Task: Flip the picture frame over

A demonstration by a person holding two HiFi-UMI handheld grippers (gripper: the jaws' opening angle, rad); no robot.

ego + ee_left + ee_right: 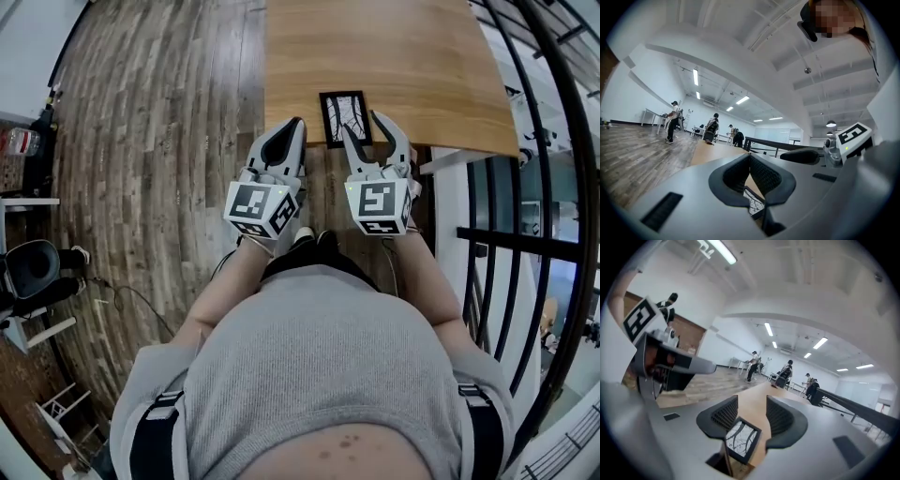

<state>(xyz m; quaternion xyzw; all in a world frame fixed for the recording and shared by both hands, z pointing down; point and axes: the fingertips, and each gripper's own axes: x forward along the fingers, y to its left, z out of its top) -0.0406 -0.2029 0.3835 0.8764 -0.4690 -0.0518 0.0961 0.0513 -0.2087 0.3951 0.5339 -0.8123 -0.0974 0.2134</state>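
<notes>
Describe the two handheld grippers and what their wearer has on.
The left gripper and right gripper are light grey shells with tapered jaws lined by black ribbed pads. Each carries a white cube with black square markers. The person wears a grey top with black straps.

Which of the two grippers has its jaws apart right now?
The right gripper: its jaws stand apart and empty, with the picture frame flat on the table beyond them. The left gripper has its jaws together.

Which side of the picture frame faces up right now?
Picture side up: the picture frame lies flat on the wooden table, branch-like print visible in head and right gripper views.
</notes>
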